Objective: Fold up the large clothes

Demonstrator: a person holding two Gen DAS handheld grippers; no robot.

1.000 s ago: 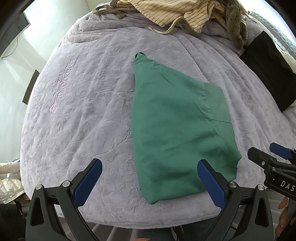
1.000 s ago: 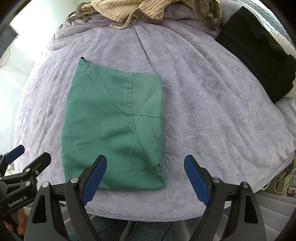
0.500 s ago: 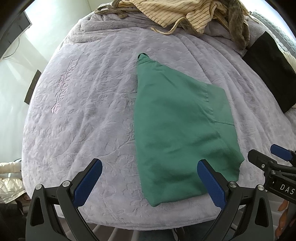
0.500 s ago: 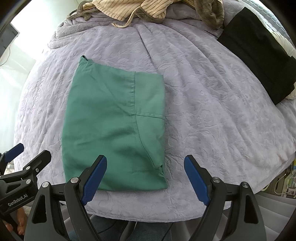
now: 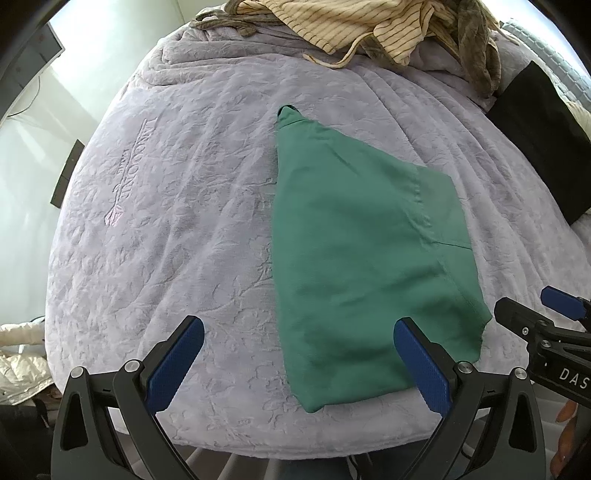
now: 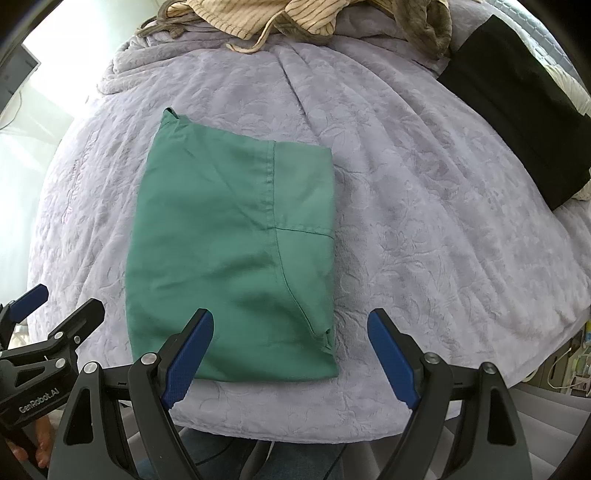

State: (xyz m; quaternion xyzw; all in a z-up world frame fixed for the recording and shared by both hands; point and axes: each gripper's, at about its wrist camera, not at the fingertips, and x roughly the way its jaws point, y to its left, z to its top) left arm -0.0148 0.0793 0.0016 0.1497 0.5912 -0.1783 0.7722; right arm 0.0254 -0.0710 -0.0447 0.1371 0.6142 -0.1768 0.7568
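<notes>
Your left gripper [image 5: 297, 363] hangs above the near edge of the bed with its blue-padded jaws spread wide and nothing between them. Your right gripper [image 6: 290, 354] does the same, jaws released and empty, just beside the left one, so each shows at the edge of the other's view.

The folded green cotton garment [image 6: 236, 258] lies flat on the pale lilac embossed bedspread [image 6: 424, 221], close to the near edge. It forms a rough rectangle with a stitched seam running down it and a small collar-like tip sticking out at its far left corner. In the left wrist view it sits ahead and to the right of your jaws [image 5: 365, 254]; in the right wrist view it sits ahead and to the left, its near right corner between your pads.

At the far end of the bed lies a heap of cream striped fabric [image 5: 354, 26] mixed with grey-brown cloth. A folded black garment [image 6: 517, 110] rests at the far right, well apart from the green one.
</notes>
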